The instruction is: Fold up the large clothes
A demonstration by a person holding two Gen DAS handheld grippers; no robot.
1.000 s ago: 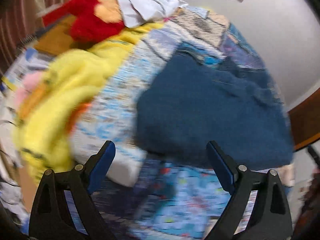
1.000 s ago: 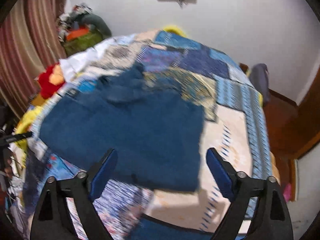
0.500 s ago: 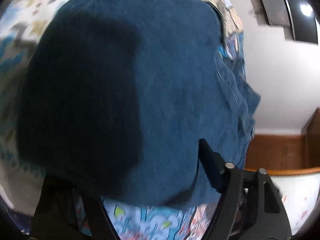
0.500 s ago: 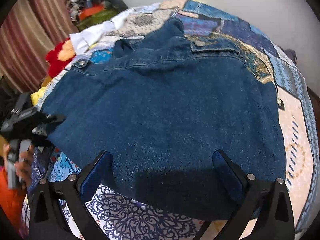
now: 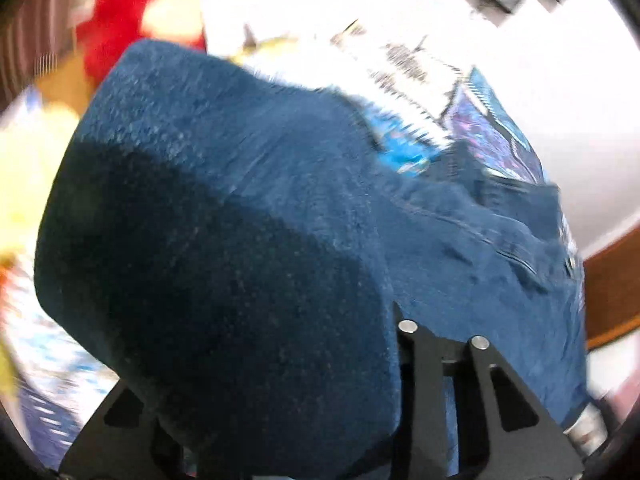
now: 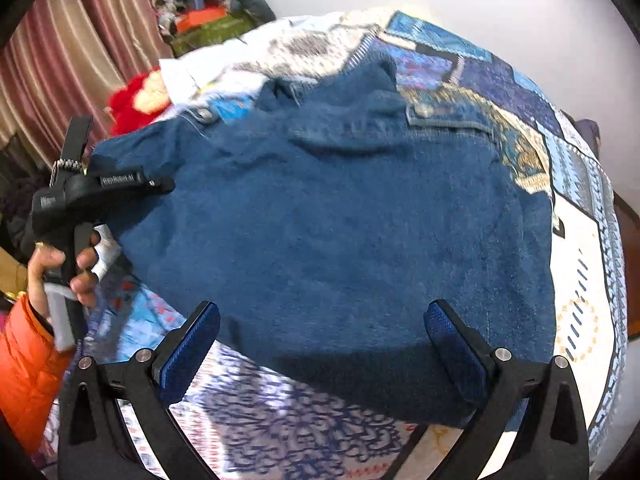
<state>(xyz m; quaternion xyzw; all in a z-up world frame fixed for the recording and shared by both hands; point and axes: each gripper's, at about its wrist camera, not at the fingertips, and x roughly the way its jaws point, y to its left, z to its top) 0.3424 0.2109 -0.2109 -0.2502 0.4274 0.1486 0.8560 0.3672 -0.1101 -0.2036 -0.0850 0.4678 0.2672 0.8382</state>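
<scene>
A patchwork bedspread [image 6: 576, 248] in blues, cream and gold covers the bed. At its far left edge lies a red plush toy [image 6: 134, 100] (its face is a pale blur), with white cloth [image 6: 188, 74] just beside it. Behind these hang striped pinkish curtains [image 6: 68, 60], and a heap of what seems to be bundled clothing [image 6: 208, 20] sits against the white wall [image 6: 520, 4].

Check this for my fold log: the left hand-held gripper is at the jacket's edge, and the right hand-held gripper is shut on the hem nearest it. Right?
Not quite. The right hand-held gripper is open, its fingers spread on either side of the denim jacket hem, as the right wrist view shows. The left hand-held gripper is indeed at the jacket's edge.
</scene>
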